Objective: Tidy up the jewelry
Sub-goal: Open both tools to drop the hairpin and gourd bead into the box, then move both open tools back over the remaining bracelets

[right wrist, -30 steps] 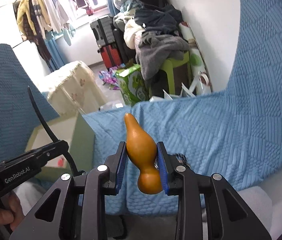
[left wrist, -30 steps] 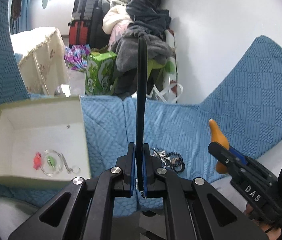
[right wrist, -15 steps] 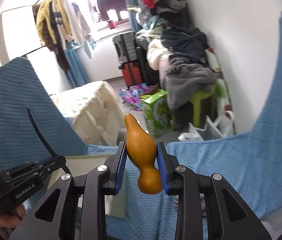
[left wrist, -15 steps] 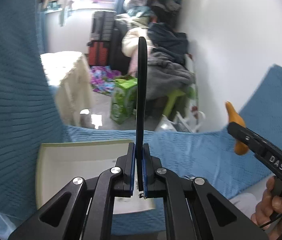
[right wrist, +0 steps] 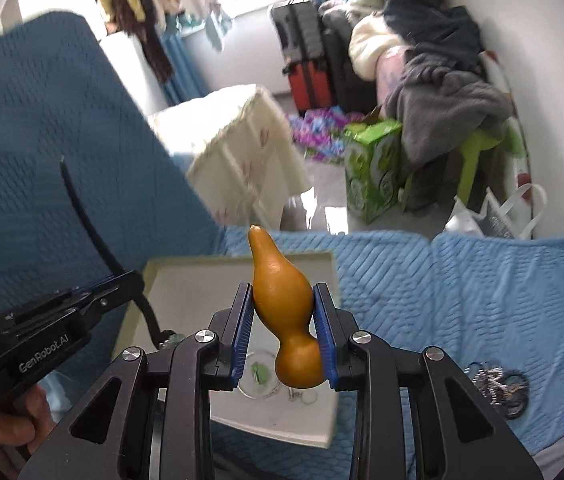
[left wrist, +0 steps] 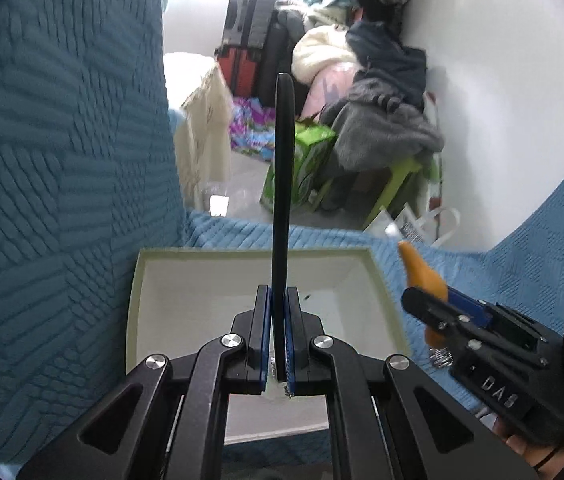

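My left gripper [left wrist: 278, 340] is shut on a thin black band [left wrist: 283, 184] that stands up edge-on above the pale open box [left wrist: 186, 280]. In the right wrist view that band [right wrist: 94, 236] curves up from the left gripper [right wrist: 122, 284]. My right gripper [right wrist: 283, 332] is shut on an orange gourd-shaped charm [right wrist: 282, 304], held over the box [right wrist: 321, 264]. The gourd [left wrist: 421, 276] shows at the box's right side in the left wrist view. Inside the box lie a clear ring with a green bit [right wrist: 260, 374] and small metal rings [right wrist: 301, 396].
A heap of chains and dark rings [right wrist: 497, 388] lies on the blue quilted cover [right wrist: 481, 292] right of the box. A raised blue fold [left wrist: 62, 160] stands on the left. Beyond are a green carton [right wrist: 373, 164], suitcases [right wrist: 305, 52] and piled clothes [right wrist: 433, 80].
Both grippers have swung left with their loads, from over the cover to above the box. The jewelry heap has slid to the right in view. Neither grip has altered.
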{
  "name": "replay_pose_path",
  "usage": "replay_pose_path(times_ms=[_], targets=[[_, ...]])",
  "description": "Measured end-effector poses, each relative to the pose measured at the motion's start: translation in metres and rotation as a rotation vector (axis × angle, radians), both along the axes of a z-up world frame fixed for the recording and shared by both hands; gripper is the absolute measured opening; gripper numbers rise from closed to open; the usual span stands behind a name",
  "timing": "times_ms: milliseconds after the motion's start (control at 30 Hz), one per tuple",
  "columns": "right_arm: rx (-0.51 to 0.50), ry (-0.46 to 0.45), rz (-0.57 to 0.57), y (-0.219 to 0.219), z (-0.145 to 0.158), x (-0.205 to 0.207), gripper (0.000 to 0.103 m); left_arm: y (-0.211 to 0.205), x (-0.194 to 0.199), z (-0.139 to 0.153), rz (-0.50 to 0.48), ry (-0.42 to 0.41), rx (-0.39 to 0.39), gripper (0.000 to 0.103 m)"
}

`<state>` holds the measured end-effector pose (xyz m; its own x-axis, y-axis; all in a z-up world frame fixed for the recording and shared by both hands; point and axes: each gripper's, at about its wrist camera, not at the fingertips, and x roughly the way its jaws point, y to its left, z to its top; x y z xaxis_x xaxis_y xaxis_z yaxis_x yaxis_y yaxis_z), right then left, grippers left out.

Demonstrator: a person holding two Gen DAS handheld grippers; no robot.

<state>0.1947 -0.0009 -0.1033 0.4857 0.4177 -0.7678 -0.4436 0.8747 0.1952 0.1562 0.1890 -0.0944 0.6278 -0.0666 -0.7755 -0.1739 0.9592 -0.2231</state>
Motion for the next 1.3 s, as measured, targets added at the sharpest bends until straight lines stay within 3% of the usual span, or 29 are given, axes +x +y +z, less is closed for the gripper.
replay_pose_path(times_ms=[200,367,467,567,600,633,667,700,833,1000,1100,1167,1200,1300], targets=[[-0.080,0.070,0.035,0.019,-0.039,-0.004,0.027,0.012,0.004,-0.036,0.001,0.065,-0.036,0.005],[-0.079,0.096,0.039,0.019,-0.045,-0.004,0.028,0.015,0.000,-0.061,0.008,0.126,-0.051,0.005],[-0.078,0.108,0.040,0.017,-0.046,-0.002,0.028,0.013,-0.003,-0.060,0.013,0.133,-0.037,0.006],[-0.063,0.108,0.036,0.012,-0.039,0.000,0.039,0.012,-0.004,-0.052,0.019,0.126,-0.026,0.008],[-0.055,0.100,0.035,0.009,-0.034,0.001,0.043,0.012,-0.004,-0.049,0.015,0.125,-0.028,0.010],[-0.049,0.090,0.036,0.007,-0.029,0.001,0.049,0.010,-0.004,-0.046,0.010,0.123,-0.030,0.026],[-0.042,0.077,0.036,0.004,-0.024,0.001,0.053,0.008,-0.004,-0.042,0.012,0.117,-0.029,0.049],[-0.038,0.058,0.036,0.000,-0.019,0.000,0.055,0.008,-0.006,-0.038,0.017,0.109,-0.024,0.057],[-0.047,0.004,0.022,-0.017,-0.009,0.001,0.055,0.001,-0.015,-0.024,0.025,0.079,-0.016,0.060],[-0.048,0.062,-0.037,-0.043,-0.029,0.008,0.055,-0.012,-0.029,-0.009,0.010,0.047,-0.017,0.060],[-0.035,0.111,-0.054,-0.054,-0.046,0.005,0.052,-0.019,-0.037,-0.005,0.005,0.035,-0.023,0.060],[-0.025,0.135,-0.047,-0.057,-0.053,0.002,0.043,-0.023,-0.044,-0.004,-0.001,0.031,-0.044,0.060],[-0.020,0.145,-0.047,-0.058,-0.056,0.000,0.033,-0.026,-0.045,-0.005,-0.002,0.034,-0.044,0.060],[0.032,0.175,-0.028,-0.062,-0.061,-0.005,0.022,-0.033,-0.048,-0.010,-0.003,0.042,-0.056,0.060]])
